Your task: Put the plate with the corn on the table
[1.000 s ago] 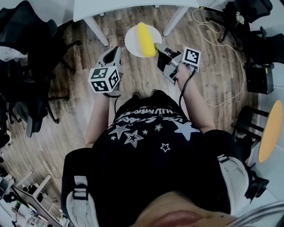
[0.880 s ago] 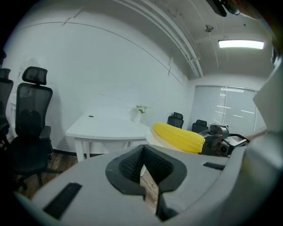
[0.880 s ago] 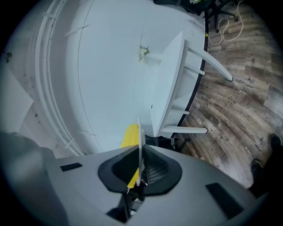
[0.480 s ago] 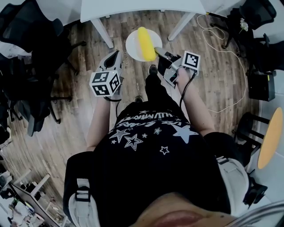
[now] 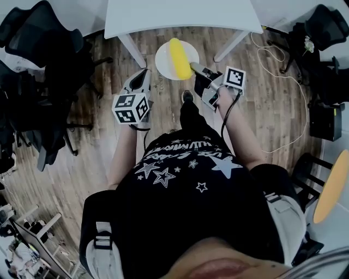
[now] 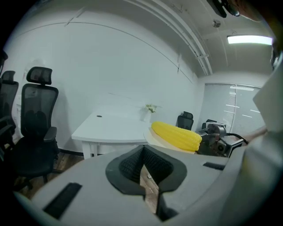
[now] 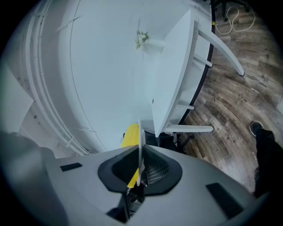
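Note:
A white plate [image 5: 163, 55] carries a yellow corn cob [image 5: 179, 56] in the air, just short of the white table [image 5: 182, 16]. My right gripper [image 5: 194, 67] is shut on the plate's near right rim. In the right gripper view the plate [image 7: 140, 141] shows edge-on between the jaws, with the corn [image 7: 130, 136] behind it. My left gripper [image 5: 145, 73] is shut on nothing, to the left of and below the plate. The left gripper view shows the corn [image 6: 176, 135] on the plate [image 6: 154, 137], with the table [image 6: 110, 127] beyond.
Black office chairs [image 5: 43, 60] crowd the left side, and more stand at the right [image 5: 322, 32]. A cable [image 5: 278, 71] loops over the wood floor to the right. White table legs [image 5: 133, 50] angle down on both sides of the plate. My shoe [image 5: 186, 97] is stepping forward.
The table has drawn nearer and fills more of the top of the head view. Both grippers and the plate moved forward with me, and a leg stepped ahead.

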Available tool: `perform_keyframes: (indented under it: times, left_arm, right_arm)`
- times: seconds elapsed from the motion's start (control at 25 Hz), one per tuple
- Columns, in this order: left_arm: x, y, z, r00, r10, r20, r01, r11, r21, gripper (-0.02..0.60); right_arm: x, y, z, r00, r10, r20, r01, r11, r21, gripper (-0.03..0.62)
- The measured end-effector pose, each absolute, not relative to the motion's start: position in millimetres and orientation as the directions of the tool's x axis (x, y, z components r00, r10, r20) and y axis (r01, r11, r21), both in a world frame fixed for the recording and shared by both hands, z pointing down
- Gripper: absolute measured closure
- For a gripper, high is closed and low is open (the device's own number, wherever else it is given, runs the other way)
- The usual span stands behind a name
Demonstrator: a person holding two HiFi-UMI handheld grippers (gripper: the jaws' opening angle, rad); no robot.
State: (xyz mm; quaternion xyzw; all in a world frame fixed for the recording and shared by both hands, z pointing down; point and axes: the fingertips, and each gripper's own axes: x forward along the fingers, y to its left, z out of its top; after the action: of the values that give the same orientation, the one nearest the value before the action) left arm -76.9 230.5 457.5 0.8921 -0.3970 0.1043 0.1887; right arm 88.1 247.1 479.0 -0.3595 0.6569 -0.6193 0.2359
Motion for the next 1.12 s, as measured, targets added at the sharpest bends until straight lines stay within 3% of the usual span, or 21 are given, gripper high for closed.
perform_keyframes:
  times: [1.12]
  left_arm:
    - [59, -13, 453, 0.56, -0.738, 0.376, -0.828, -0.509, 0.235, 0.575]
  right_arm:
    - [228, -18, 474, -0.72, -0.685, 0.108, -0.174, 0.027, -0.984, 0.569]
